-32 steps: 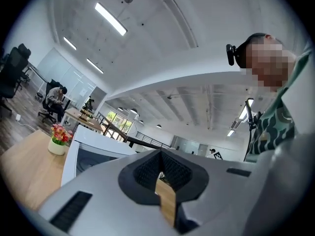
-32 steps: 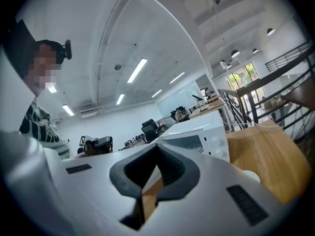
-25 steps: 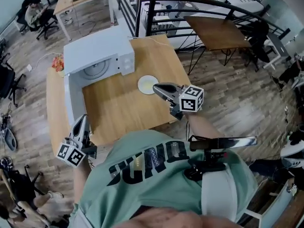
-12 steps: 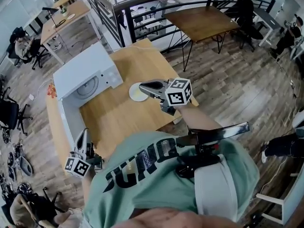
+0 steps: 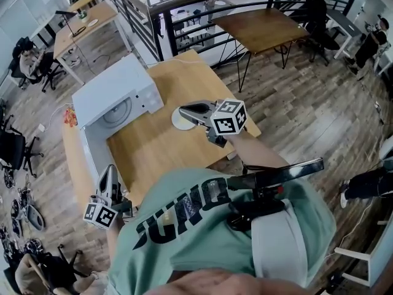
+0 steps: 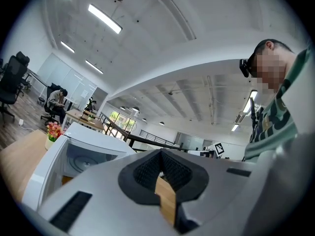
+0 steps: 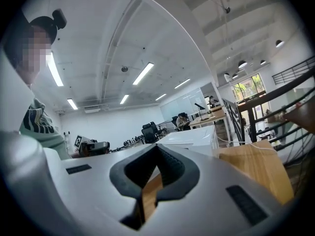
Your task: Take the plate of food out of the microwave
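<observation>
The white microwave [image 5: 116,97] stands at the table's far left with its door [image 5: 91,155] swung open; its turntable [image 5: 118,111] is bare. A pale plate [image 5: 180,121] with light food lies on the wooden table [image 5: 153,146], to the right of the microwave. My right gripper [image 5: 183,110] hovers over the plate's far side, jaws shut on nothing, hiding part of it. My left gripper [image 5: 109,172] is shut and empty at the table's near left corner, by the door's edge. Seen from the left gripper [image 6: 161,156], the microwave [image 6: 81,149] is ahead; the right gripper [image 7: 156,154] has the microwave [image 7: 194,137] beyond it.
A black railing [image 5: 184,5] runs behind the table, with another wooden table [image 5: 261,29] past it. Red flowers [image 5: 69,117] sit left of the microwave. A desk [image 5: 83,23] with seated people is at the far left. A black device [image 5: 270,186] is strapped at the person's waist.
The head camera has swung, shifting the whole scene. My right gripper has come further over the plate. My left gripper has shifted a little beside the open door.
</observation>
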Available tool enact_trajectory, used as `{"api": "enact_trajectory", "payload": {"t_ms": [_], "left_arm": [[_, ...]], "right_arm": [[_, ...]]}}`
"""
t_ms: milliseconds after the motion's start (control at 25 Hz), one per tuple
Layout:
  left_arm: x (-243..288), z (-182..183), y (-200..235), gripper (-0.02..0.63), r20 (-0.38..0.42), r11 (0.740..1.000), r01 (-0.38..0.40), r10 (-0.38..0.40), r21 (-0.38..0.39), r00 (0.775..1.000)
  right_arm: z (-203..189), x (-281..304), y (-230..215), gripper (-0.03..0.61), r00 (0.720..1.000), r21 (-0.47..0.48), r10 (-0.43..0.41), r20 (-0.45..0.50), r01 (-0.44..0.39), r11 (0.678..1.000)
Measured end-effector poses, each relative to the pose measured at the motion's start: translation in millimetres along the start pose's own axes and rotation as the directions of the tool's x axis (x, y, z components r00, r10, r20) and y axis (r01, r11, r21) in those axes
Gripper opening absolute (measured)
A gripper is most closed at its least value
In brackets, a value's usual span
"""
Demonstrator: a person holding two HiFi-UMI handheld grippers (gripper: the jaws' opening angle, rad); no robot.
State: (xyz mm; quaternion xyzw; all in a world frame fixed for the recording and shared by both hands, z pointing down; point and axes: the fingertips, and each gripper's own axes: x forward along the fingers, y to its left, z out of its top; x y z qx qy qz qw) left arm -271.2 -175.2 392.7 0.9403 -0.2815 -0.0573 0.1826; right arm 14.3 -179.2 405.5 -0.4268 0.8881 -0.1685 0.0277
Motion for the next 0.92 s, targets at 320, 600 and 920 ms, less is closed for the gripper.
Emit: {"api": "enact_trajectory", "payload": {"t_ms": [320,600,920], "left_arm": [[6.4,-7.9,6.2,0.005,-0.016,1.0,0.024,-0.024,-0.018,1.0],[17.4,-8.4,4.4,0.005,-0.026,0.999,0.04,-0.041,-0.014,0.999],[21.7,-10.3,2.8,0.003,-0.03,0.999,0.039,-0.04,-0.019,0.999]], "right_arm": [[-4.1,3.6,-3.3,0.008,0.999,-0.003,-0.031,-0.028,0.031,1.0],[-3.1,2.1,-9.7,0.008,0.999,0.001,-0.041,-0.034,0.041,0.999],[-1.6,-1.0,-14.3,0.008,0.998,0.003,-0.043,-0.034,0.044,0.999]]}}
